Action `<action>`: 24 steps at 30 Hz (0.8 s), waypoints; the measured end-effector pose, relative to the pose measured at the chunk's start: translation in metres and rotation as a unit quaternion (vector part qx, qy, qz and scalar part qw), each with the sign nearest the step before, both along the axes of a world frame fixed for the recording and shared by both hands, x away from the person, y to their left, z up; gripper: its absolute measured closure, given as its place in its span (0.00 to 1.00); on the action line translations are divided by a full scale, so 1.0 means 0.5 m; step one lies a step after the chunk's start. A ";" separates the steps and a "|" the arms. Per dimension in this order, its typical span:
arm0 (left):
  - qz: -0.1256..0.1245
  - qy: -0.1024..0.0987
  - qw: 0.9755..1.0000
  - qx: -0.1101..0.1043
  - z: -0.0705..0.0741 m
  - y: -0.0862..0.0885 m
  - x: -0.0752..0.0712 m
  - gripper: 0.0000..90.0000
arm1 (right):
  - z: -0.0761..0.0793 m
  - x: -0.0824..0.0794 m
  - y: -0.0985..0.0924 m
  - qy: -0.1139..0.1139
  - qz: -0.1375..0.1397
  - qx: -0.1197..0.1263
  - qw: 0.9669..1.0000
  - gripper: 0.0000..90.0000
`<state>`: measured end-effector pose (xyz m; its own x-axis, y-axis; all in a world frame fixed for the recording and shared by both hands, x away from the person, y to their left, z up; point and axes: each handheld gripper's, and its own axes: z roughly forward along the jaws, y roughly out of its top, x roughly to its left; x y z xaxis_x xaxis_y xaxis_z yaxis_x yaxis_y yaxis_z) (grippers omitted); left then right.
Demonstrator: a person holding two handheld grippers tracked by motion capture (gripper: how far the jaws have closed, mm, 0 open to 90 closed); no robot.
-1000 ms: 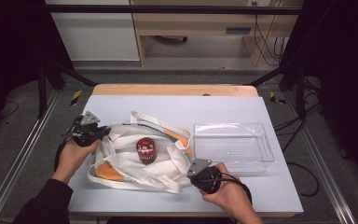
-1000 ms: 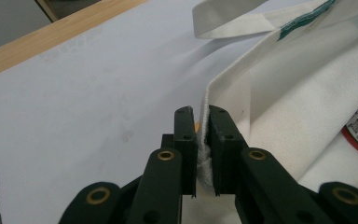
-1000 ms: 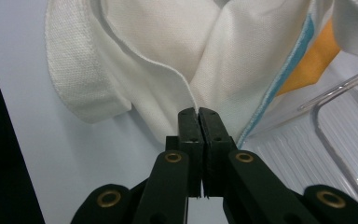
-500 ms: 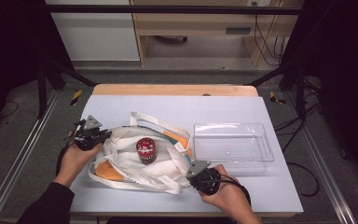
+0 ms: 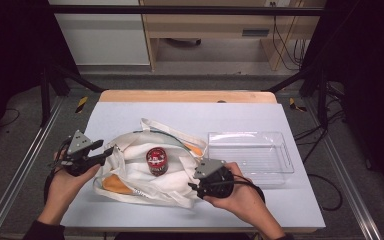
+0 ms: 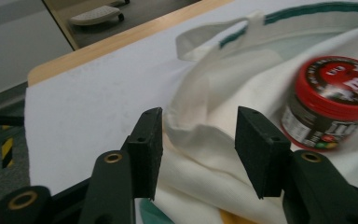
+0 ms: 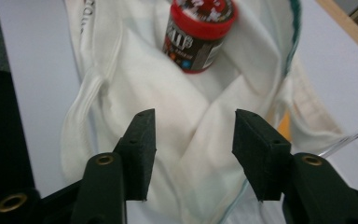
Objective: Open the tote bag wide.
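A white tote bag [image 5: 130,172] with a green-trimmed rim lies slumped on the table, and a red-lidded jar [image 5: 156,160] stands upright on it. My left gripper [image 5: 104,150] hovers at the bag's left edge. Its jaws have just been opening, and slack bag cloth [image 6: 200,154] lies under the gap, untouched by the pads. The jar [image 6: 335,102] sits to the right beyond them. My right gripper [image 5: 196,186] is at the bag's near right corner. Its jaws have just been opening too, with loose cloth [image 7: 177,140] below and the jar [image 7: 198,32] farther ahead.
An empty clear plastic tray [image 5: 250,155] stands just right of the bag, close to my right hand. Orange patches [image 5: 115,184] show at the bag's near side. The white tabletop [image 5: 130,115] ends at a wooden strip [image 5: 185,96] at the back.
Both grippers have opened and let go of the bag's edges. The left one has drawn back to the left, off the bag. The right one has lifted slightly.
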<state>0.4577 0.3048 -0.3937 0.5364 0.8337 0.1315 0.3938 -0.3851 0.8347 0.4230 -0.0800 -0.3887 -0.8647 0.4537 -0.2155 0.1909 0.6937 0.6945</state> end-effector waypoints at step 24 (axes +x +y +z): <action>-0.052 0.052 0.997 -0.022 -0.087 -0.044 -0.061 0.69 | -0.012 0.233 0.117 0.062 -0.042 -0.045 0.996 0.55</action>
<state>0.4274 0.2830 -0.4372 0.6283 0.7772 0.0352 0.4392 -0.3916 0.8086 0.5395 -0.0217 -0.3949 -0.8471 0.5093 -0.1520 0.3319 0.7302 0.5972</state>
